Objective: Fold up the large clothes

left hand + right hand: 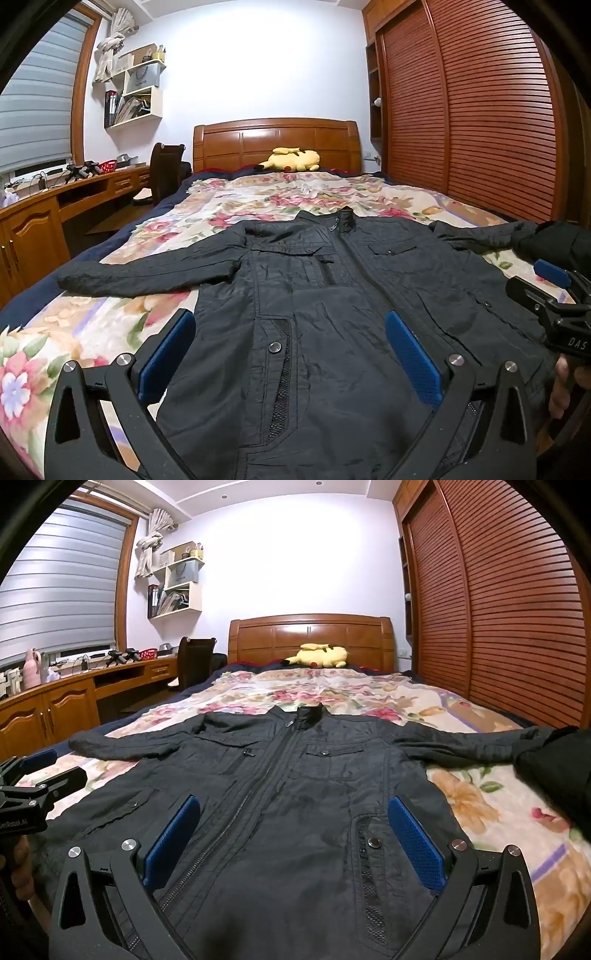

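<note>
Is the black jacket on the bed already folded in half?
No: the black jacket lies spread flat on the floral bedspread, zipped front up, with both sleeves stretched out to the sides.

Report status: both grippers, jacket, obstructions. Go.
Left gripper and right gripper open, empty. Black jacket flat, zipped, sleeves out, unfolded. Dark bundle lying against one cuff.

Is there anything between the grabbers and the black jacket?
Nothing visible. The left gripper and right gripper are both open right over the jacket, which lies spread flat on the floral bedspread.
</note>
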`<state>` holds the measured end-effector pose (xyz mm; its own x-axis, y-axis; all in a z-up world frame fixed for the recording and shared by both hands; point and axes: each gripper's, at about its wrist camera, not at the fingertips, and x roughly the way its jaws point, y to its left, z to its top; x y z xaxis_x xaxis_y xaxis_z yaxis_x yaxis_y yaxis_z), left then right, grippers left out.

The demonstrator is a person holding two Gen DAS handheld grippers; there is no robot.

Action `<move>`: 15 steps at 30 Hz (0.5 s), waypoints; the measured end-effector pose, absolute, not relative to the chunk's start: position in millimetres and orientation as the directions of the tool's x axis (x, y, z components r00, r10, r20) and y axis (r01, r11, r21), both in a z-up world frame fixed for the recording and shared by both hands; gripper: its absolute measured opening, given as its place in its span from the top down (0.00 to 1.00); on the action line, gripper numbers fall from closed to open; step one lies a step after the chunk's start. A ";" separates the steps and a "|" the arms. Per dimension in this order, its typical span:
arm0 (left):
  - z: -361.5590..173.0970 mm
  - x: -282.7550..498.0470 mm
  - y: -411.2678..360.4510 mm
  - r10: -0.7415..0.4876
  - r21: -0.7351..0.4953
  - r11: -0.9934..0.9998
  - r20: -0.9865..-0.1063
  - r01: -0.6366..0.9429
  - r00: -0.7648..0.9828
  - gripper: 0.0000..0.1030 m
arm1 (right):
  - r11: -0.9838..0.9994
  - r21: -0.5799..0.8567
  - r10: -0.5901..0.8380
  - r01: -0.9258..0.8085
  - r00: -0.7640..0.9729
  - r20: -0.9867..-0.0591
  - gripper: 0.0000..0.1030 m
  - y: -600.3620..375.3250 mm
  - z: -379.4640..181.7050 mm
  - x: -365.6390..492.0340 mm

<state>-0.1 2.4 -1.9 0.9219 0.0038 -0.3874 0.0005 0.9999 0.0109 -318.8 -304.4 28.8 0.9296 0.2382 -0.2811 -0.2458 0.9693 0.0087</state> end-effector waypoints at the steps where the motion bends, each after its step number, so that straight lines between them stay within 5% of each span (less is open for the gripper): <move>1: -2.5 -0.5 4.9 0.004 0.010 1.000 -0.386 0.000 0.923 0.00 | 0.969 0.008 0.237 -0.245 0.930 -0.281 0.01 -304.5 28.9 -318.8; 15: -0.4 -0.9 10.0 0.004 0.004 1.000 -0.383 -0.003 0.924 0.00 | 0.969 0.011 0.238 -0.245 0.930 -0.279 0.01 -304.5 28.5 -318.8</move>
<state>-0.9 10.0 -0.4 0.9239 0.0042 -0.3827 -0.0027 1.0000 0.0044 -318.8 -304.5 28.5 0.9303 0.2384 -0.2789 -0.2452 0.9694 0.0107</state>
